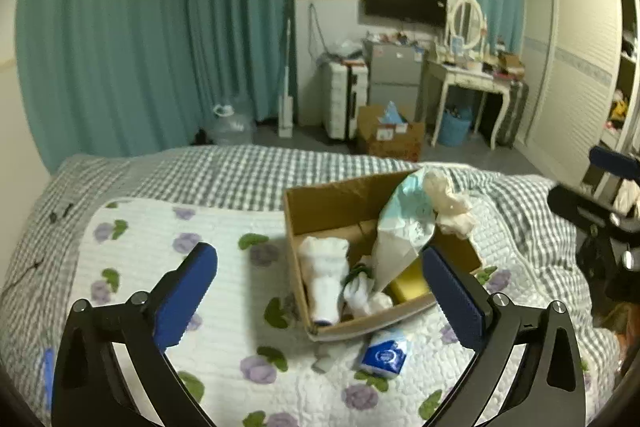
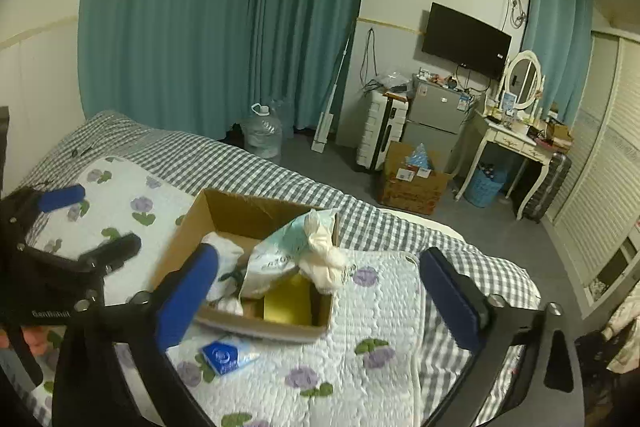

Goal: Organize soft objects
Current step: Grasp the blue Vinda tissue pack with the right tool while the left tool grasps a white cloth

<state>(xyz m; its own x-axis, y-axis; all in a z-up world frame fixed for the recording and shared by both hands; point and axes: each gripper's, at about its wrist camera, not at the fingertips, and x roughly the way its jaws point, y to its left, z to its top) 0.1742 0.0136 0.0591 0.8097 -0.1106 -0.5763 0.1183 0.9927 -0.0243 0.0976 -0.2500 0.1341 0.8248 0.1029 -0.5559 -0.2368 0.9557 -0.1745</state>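
Two hand-held grippers hang over a bed, both spread wide with nothing between their blue pads. No earlier view is given, so only their present stance is told.

From the left gripper (image 1: 320,291), an open cardboard box (image 1: 320,203) sits just ahead on a white quilt (image 1: 160,227) printed with purple flowers. Its right finger overlaps the box's near right corner in the view. Inside the box lie a rolled white cloth (image 1: 324,275), a tall pale plastic bag (image 1: 400,231) leaning upright, a cream cloth bundle (image 1: 450,207) draped over the far right rim, and a yellow item (image 1: 408,285) low on the right. A small blue-and-white tissue pack (image 1: 386,353) lies on the quilt outside the box, nearer the gripper than the box's front wall.

From the right gripper (image 2: 320,295), the box lies ahead and slightly left, the tissue pack just in front of its left finger. The left gripper appears at the far left edge.
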